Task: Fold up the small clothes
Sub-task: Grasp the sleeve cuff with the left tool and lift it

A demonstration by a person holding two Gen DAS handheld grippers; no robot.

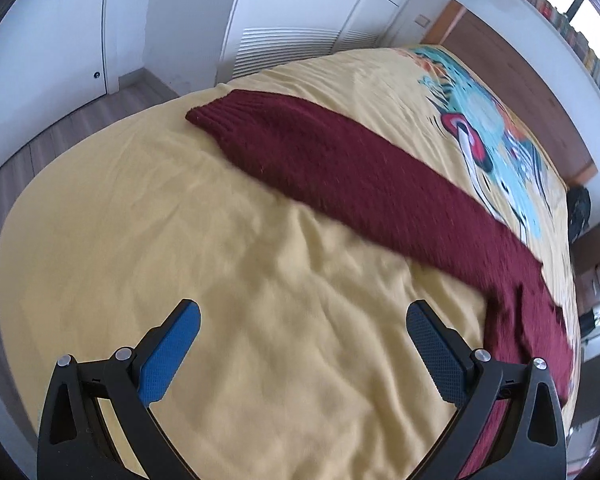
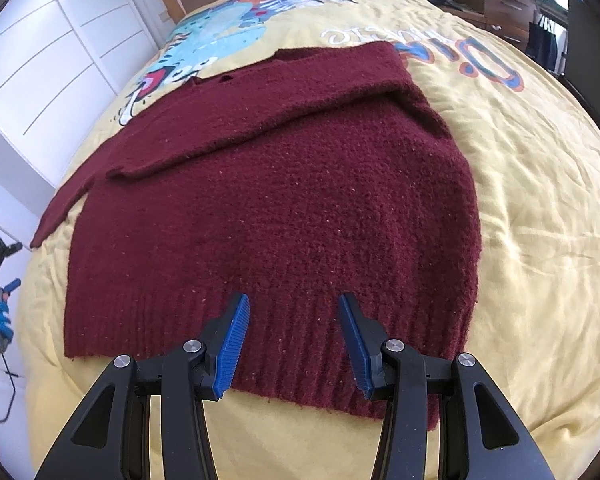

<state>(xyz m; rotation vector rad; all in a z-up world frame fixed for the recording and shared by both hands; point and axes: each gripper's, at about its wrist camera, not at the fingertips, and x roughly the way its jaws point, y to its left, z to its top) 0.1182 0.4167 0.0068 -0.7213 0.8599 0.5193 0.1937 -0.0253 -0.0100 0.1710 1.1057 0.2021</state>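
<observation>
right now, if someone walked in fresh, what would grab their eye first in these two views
A dark red knit sweater lies spread on the yellow bedspread, one sleeve folded across its chest. The other sleeve stretches out long toward the bed's edge. The right gripper hovers with jaws apart above the ribbed hem, and the left gripper stands wide open over bare bedspread.

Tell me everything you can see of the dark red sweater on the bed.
The sweater is a maroon, chunky knit lying flat on the yellow bedspread. One sleeve is folded across its chest; the other sleeve stretches out sideways, ending in a ribbed cuff. The ribbed hem lies nearest the camera. No claw grips it.
</observation>
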